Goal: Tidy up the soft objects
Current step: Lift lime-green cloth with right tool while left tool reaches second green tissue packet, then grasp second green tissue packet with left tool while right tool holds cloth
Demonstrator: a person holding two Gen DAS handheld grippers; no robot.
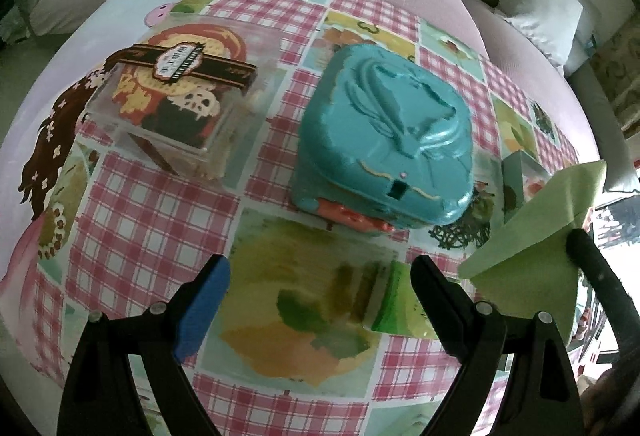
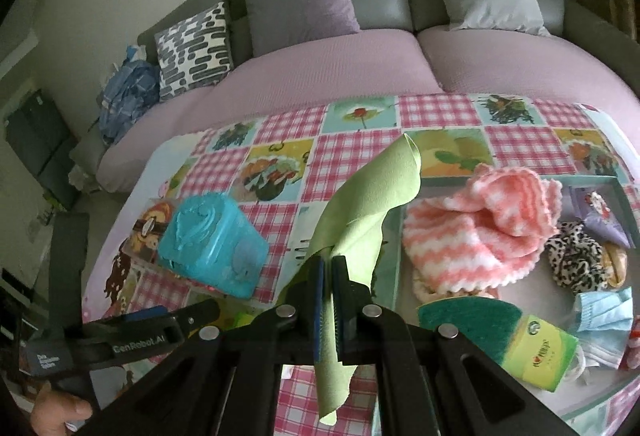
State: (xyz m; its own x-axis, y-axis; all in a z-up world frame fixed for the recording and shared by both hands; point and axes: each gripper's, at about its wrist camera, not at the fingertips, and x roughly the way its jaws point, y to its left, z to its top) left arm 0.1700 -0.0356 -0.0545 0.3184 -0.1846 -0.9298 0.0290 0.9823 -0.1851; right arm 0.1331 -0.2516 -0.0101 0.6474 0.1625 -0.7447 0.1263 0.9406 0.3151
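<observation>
Green cloth (image 2: 360,203): middle hidden between the right tongs (image 2: 327,264). Clear box (image 2: 148,232): mostly hidden behind teal box (image 2: 212,248). Face mask (image 2: 608,312), far right: partly cut off.

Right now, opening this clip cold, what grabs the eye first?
The green cloth pinched in the shut right gripper, held up over the checkered tablecloth. Left of it sits a teal box, ahead of the open, empty left gripper. To the right, a tray holds a pink-and-white striped cloth and a green sponge.
</observation>
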